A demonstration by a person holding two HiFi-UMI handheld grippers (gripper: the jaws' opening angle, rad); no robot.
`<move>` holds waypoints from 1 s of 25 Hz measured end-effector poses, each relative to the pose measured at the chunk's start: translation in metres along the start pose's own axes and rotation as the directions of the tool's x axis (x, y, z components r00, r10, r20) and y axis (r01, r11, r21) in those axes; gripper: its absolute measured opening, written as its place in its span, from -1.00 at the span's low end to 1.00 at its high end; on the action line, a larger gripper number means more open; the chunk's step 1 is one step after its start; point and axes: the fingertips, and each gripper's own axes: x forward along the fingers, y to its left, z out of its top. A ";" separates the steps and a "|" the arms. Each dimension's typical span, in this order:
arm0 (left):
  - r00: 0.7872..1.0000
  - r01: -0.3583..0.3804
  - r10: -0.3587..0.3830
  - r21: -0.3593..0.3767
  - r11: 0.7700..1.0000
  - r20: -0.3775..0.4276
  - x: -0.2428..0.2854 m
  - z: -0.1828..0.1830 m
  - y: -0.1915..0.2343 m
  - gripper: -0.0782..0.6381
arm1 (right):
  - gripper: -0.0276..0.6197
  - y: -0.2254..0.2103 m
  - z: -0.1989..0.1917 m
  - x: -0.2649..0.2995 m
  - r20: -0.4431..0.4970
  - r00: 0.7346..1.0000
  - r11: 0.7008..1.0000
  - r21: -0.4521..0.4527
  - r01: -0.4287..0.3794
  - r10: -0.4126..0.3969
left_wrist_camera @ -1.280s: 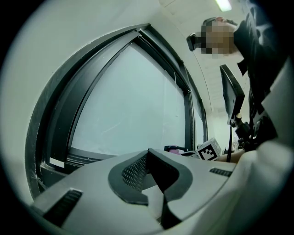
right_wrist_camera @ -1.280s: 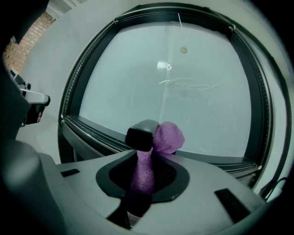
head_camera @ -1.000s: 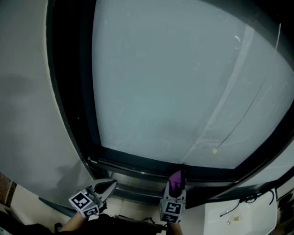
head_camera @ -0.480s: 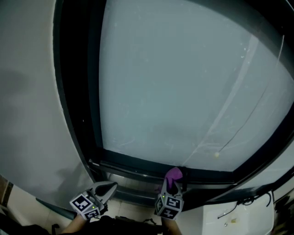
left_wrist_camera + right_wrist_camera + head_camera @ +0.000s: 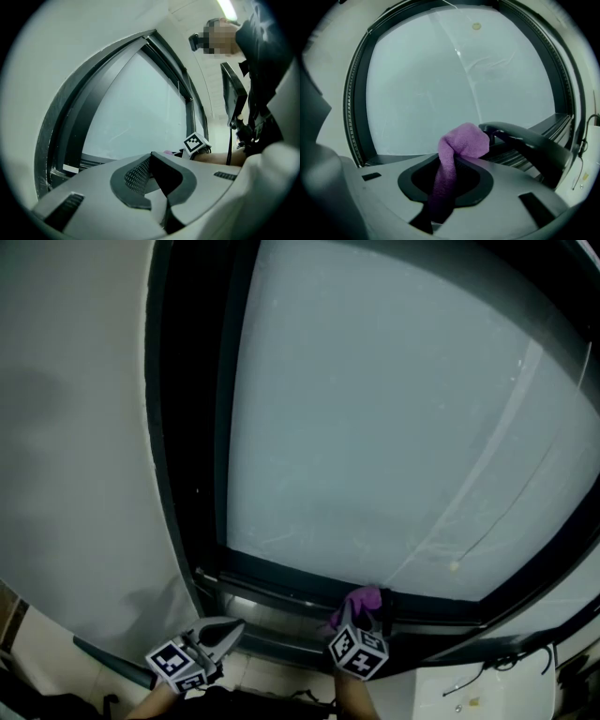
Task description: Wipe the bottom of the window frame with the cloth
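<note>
The window's dark frame surrounds frosted glass (image 5: 394,427); its bottom rail (image 5: 281,576) runs across low in the head view. My right gripper (image 5: 359,626) is shut on a purple cloth (image 5: 362,600), whose bunched end touches the bottom rail beside a dark handle (image 5: 386,604). The right gripper view has the cloth (image 5: 461,140) sticking up out of the right gripper (image 5: 457,161), with the black handle (image 5: 525,143) just to its right and the rail (image 5: 393,159) behind. My left gripper (image 5: 223,631) hangs shut and empty below the frame's left corner; its tips (image 5: 151,158) meet.
A pale wall (image 5: 75,474) lies left of the frame. Metal sill tracks (image 5: 272,613) run under the bottom rail. A white ledge with cables (image 5: 487,685) sits at the lower right. The left gripper view shows a person and a dark screen (image 5: 233,93) at the right.
The head view has swung, so the window now sits further right and lower. My right gripper's cube has turned and the cloth has shifted slightly right along the bottom rail. The left gripper barely moved.
</note>
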 end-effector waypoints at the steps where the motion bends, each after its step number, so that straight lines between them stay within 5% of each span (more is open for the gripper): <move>1: 1.000 -0.001 0.001 0.003 1.000 0.000 -0.003 0.001 0.001 -0.79 | -0.65 0.003 0.000 0.003 -0.011 1.000 1.000 0.007 -0.013 0.013; 9: 1.000 -0.015 0.015 0.021 1.000 0.001 -0.024 0.007 0.003 -0.79 | -0.65 0.016 0.003 0.017 -0.113 0.990 0.996 0.042 -0.078 0.082; 25: 0.971 -0.238 0.238 -0.013 0.971 0.012 -0.045 0.001 0.013 -0.79 | -0.65 0.049 -0.001 0.022 -0.183 0.949 0.965 0.010 -0.261 0.258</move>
